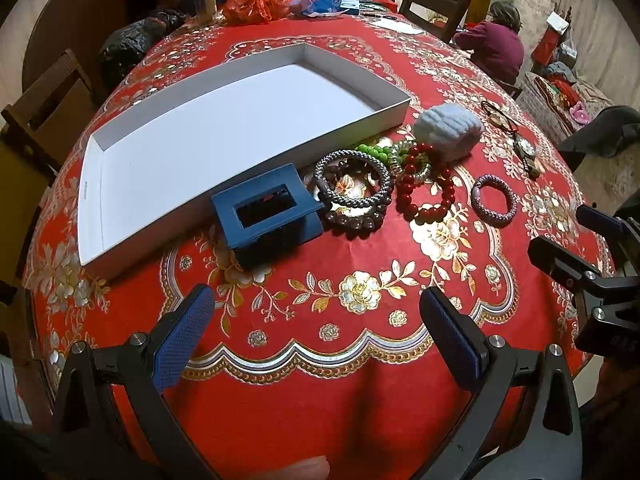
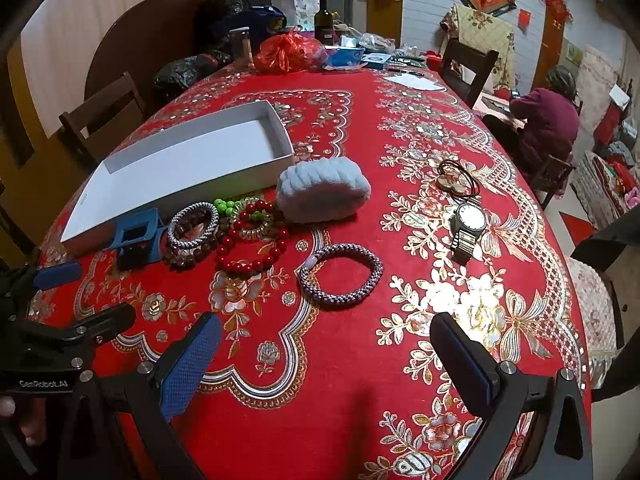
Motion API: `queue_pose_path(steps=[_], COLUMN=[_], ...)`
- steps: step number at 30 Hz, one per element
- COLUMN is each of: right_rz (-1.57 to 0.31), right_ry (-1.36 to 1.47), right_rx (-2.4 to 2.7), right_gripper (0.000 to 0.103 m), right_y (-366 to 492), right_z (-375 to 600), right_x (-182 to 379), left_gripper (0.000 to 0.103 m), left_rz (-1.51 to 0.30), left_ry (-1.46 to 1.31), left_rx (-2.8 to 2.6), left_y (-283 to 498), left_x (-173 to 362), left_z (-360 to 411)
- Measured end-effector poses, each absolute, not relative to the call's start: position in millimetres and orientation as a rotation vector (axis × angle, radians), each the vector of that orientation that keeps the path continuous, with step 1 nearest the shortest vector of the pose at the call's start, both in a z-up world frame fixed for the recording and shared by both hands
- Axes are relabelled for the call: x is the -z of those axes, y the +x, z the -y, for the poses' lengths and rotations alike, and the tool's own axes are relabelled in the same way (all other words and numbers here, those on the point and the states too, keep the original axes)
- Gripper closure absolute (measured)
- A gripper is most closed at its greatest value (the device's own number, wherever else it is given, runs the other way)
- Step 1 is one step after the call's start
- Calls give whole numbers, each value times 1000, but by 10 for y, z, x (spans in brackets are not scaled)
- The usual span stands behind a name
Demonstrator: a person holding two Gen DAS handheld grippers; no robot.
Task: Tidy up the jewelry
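Red tablecloth (image 2: 360,120) lies under both gaping hand-held grippers (image 1: 316,340) (image 2: 326,360), one marked "GenRobot.AI".

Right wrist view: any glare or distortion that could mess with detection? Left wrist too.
Right wrist view: strong glare on the shiny tablecloth just beyond the right gripper, washing out the floral print; heavy fisheye bowing, dark vignette corners. Left wrist view: even light, no hot spot, same barrel curve bending the white box walls; the left gripper reads sharp.

Red floral tablecloth (image 2: 360,360); orange plastic bag (image 2: 286,53), dark bottle (image 2: 323,20), seated person (image 2: 548,120) beyond.
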State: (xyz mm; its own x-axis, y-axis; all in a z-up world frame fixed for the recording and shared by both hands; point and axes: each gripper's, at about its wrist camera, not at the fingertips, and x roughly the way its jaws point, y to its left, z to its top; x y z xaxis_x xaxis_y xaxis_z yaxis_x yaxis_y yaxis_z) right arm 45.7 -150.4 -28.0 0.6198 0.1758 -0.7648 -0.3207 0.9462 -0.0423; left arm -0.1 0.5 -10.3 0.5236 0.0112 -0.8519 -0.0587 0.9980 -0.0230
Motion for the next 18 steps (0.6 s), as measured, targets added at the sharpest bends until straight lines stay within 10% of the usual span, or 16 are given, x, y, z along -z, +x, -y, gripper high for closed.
queue_pose_path(steps=[18], right_rz=[-861], right_ry=[-187], right_rx=[-283], right_gripper=[0], right_y=[461], right_z=[1512], right_x=[300], left_gripper=[0], left_rz=[-1028], left_ry=[-52], left_rx=[-42], left_y=[0], left_x=[117], left_z=[-7])
